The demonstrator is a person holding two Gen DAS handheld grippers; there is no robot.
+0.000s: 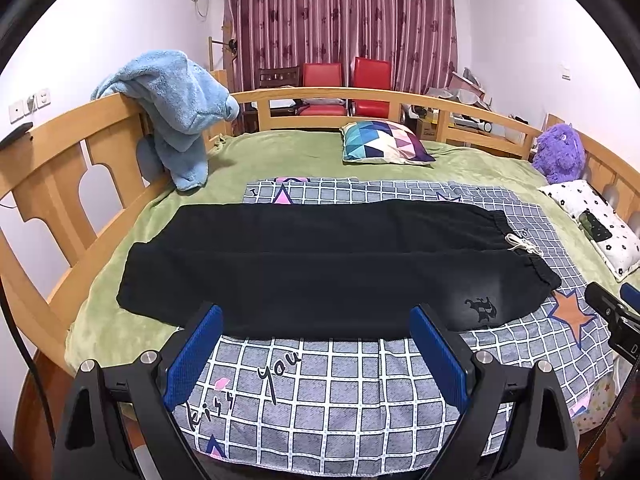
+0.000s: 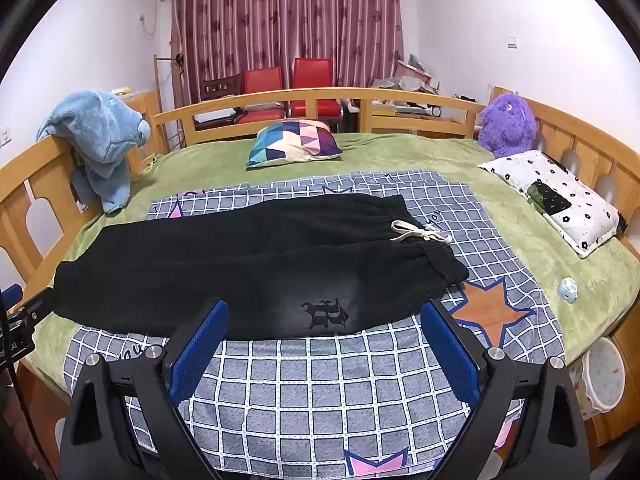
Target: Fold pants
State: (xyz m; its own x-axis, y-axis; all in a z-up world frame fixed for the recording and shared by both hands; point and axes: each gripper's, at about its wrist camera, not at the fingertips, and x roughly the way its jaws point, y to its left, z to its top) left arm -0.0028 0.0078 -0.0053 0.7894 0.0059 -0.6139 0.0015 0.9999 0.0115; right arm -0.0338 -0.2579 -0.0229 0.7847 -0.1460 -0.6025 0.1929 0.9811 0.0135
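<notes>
Since nothing's been folded yet, here's the layout: the bed (image 1: 132, 216) fills most of both views, with a grey checked sheet (image 1: 340, 380) on top of its green blanket. The black pants (image 1: 320, 264) lie flat across the middle of the frame, legs side by side, waistband and white drawstring (image 2: 420, 234) toward the right, cuffs toward the left.

Both grippers hang at the bottom edge, just short of the near leg. The left gripper (image 1: 316, 344) is spread wide with nothing in it, and the right gripper (image 2: 324, 344) is the same.

My take: pinch the near edge at two spots well apart, waist end and cuff end, lift together and lay it over the far leg so the edges line up. Keep the drawstring tucked.
</notes>
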